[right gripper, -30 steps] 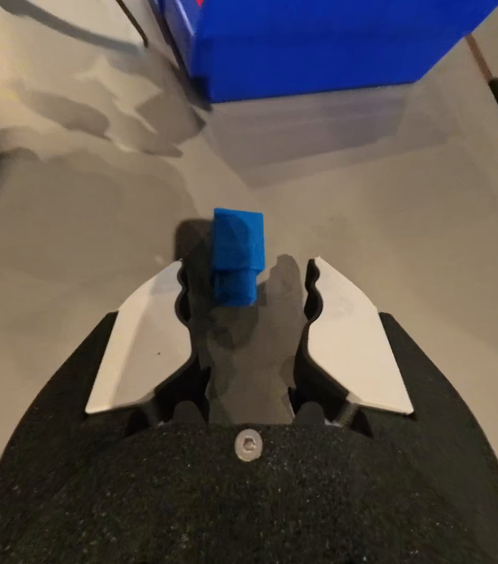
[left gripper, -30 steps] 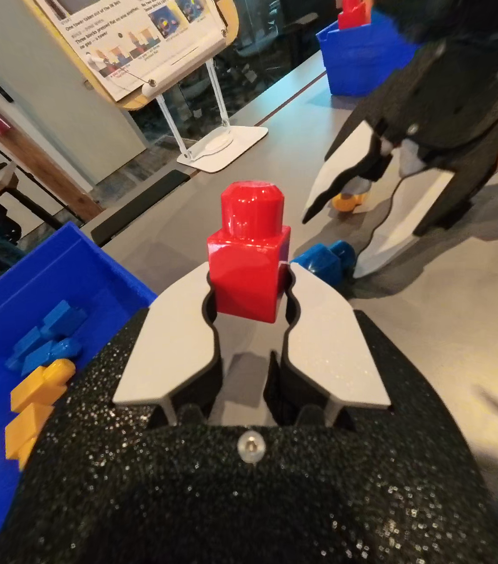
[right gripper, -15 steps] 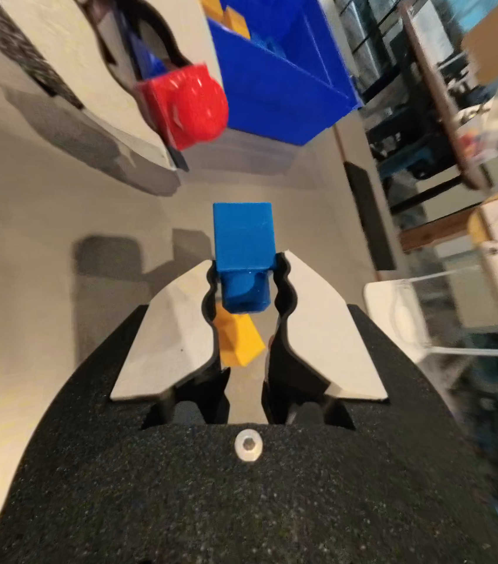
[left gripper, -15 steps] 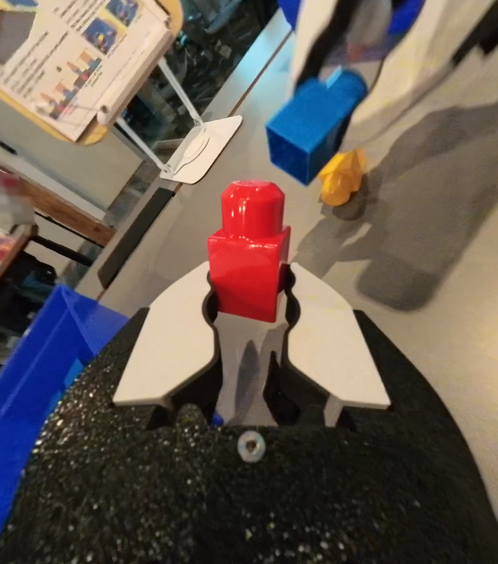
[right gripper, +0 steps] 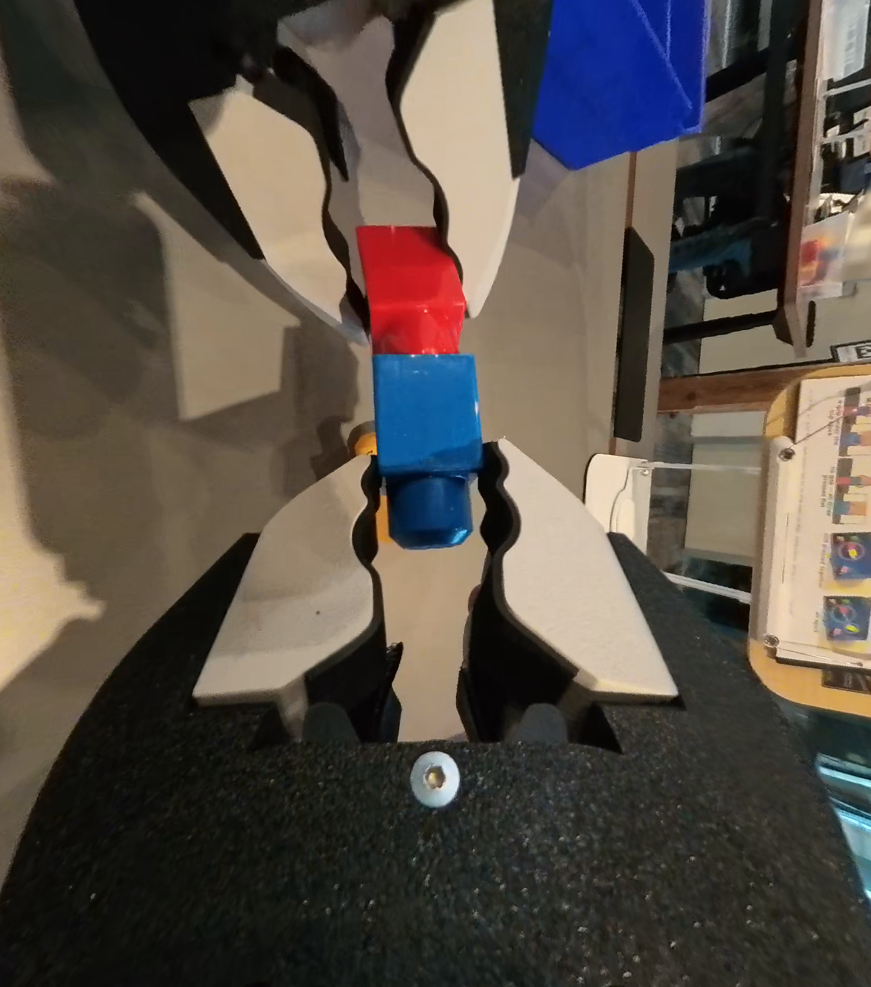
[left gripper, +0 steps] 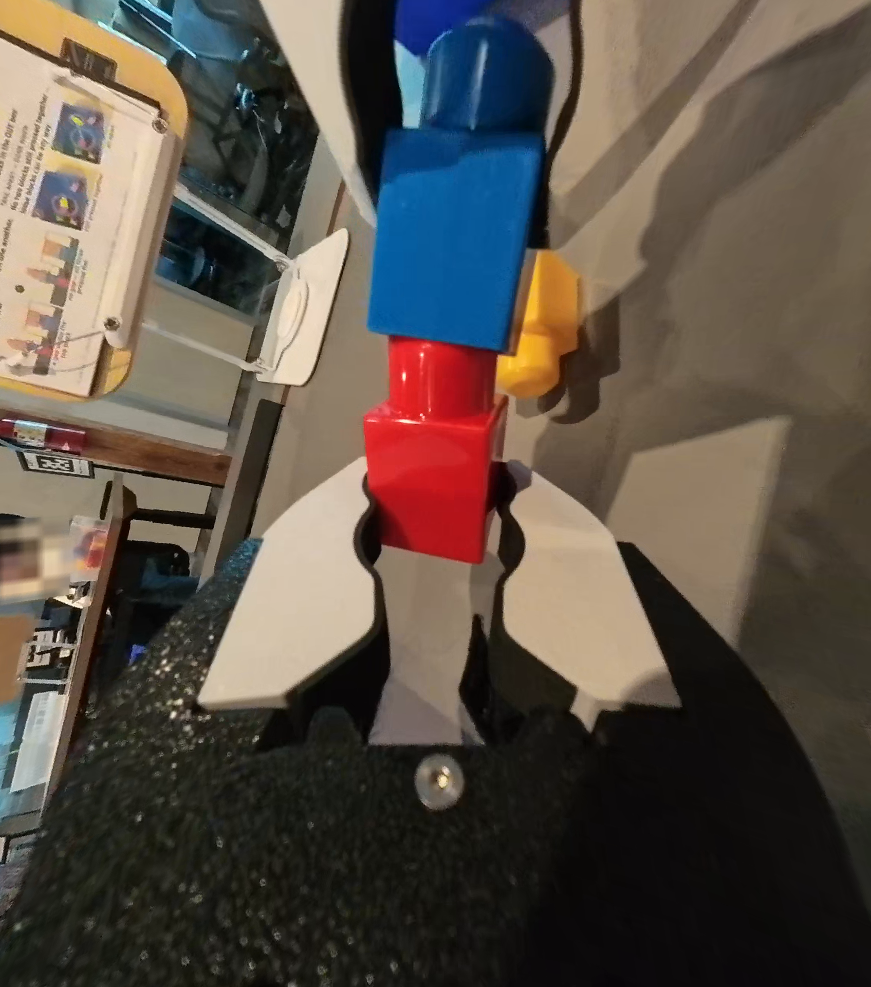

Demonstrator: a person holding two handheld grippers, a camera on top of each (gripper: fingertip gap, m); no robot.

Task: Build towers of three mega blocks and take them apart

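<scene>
Left tongs: your left gripper (left gripper: 430, 494) is clenched on the glossy red plastic block (left gripper: 430, 494), its grey fingers pressed against the block's square body, stud pointing away from you.
Right tongs: your right gripper (right gripper: 430, 483) grasps the matte blue plastic block (right gripper: 425, 414) at the edge nearest its round stud, which points back between the fingers.
Where the blocks are: both are held above the grey tabletop (left gripper: 796, 267), the blue block's open base set over the red stud; in the left wrist view a band of red stud shows between the bodies.
Hidden: in the right wrist view the red block (right gripper: 412, 286) is partly covered by the blue one and by the left gripper's fingers, so you cannot see its stud.
Third block: the yellow plastic block (left gripper: 545, 331) lies on the table behind the pair; the right wrist view gives you only a sliver of it (right gripper: 361, 443).
Writing: a printed instruction sheet on a yellow-edged board (left gripper: 48, 213) stands on a clear stand; black-and-white square marker tags (left gripper: 54, 463) sit on the wooden furniture beyond.
Only in the right view: a corner of the blue plastic bin (right gripper: 620, 75), cut off at the top edge.
Blur: the far left of the left wrist view is smeared.
</scene>
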